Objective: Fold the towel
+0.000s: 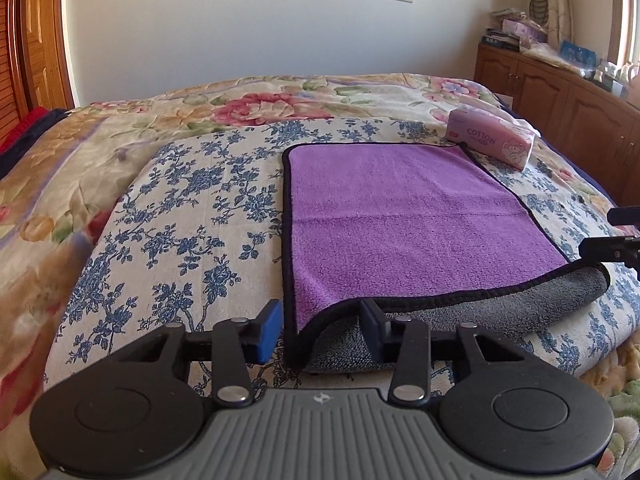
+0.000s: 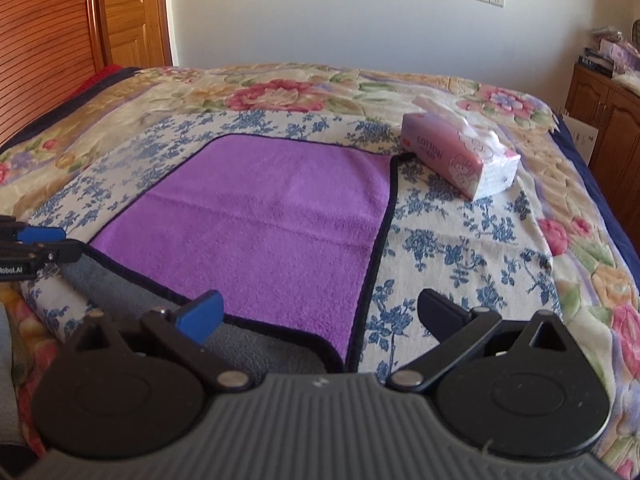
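Both grippers released: my left gripper (image 1: 320, 330) straddles the purple towel (image 1: 400, 216) near corner; my right gripper (image 2: 320, 320) should clamp its hem squarely before lifting.

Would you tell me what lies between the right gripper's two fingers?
In the right wrist view, the open right gripper straddles the towel's near right corner, purple face, black hem and grey underside, with floral bedspread beside it.
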{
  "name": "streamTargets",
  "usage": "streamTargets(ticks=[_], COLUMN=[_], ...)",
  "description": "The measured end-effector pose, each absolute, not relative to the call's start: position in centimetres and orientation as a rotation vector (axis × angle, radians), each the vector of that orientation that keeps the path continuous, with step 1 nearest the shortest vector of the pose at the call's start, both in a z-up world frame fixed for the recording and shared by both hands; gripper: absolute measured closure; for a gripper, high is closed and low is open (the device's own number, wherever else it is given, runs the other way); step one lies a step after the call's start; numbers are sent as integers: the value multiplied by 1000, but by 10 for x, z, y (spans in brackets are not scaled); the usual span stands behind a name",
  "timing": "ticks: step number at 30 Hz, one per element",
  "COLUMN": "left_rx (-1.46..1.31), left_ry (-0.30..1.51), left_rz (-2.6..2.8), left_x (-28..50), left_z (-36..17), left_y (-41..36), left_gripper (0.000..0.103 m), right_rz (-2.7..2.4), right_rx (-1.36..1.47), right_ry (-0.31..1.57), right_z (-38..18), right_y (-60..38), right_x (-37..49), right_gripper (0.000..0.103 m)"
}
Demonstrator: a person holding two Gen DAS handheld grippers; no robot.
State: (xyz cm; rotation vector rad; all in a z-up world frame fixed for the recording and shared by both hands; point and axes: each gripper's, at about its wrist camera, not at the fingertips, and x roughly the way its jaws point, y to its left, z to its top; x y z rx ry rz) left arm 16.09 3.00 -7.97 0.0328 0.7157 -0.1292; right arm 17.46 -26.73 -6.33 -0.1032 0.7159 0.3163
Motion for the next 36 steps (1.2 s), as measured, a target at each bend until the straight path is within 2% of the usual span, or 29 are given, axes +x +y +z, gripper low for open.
streamTargets(ticks=[5, 6, 7, 20, 26, 31, 33, 36], left_rx=[25, 27, 28, 35, 41, 42, 42, 45], left_ry=[732, 734, 736, 745, 750, 751, 752, 751], left_rz=[-131, -131, -130, -125, -124, -123, -123, -125], left_x=[162, 161, 161, 161, 161, 161, 161, 161], left_z=[-81, -82, -82, -84, -85, -85, -85, -85], left_y=[30, 30, 30, 30, 29, 29, 29, 29], left_gripper=[70, 71, 72, 76, 77, 82, 85, 88], right_rz=[325, 327, 331, 363, 382, 367, 350, 352], right_rx=[-85, -80, -74, -38, -31, -54, -72, -74], right_ry=[757, 766, 778, 882, 893, 892, 883, 885], right_z=[-68, -69, -69, -81, -81, -81, -81, -82], right_y=[-269, -269, -270, -272, -273, -273, -274, -274], right_x=[176, 176, 177, 182, 182, 183, 182, 183], right_gripper=[1, 4, 13, 29, 48, 74, 80, 83])
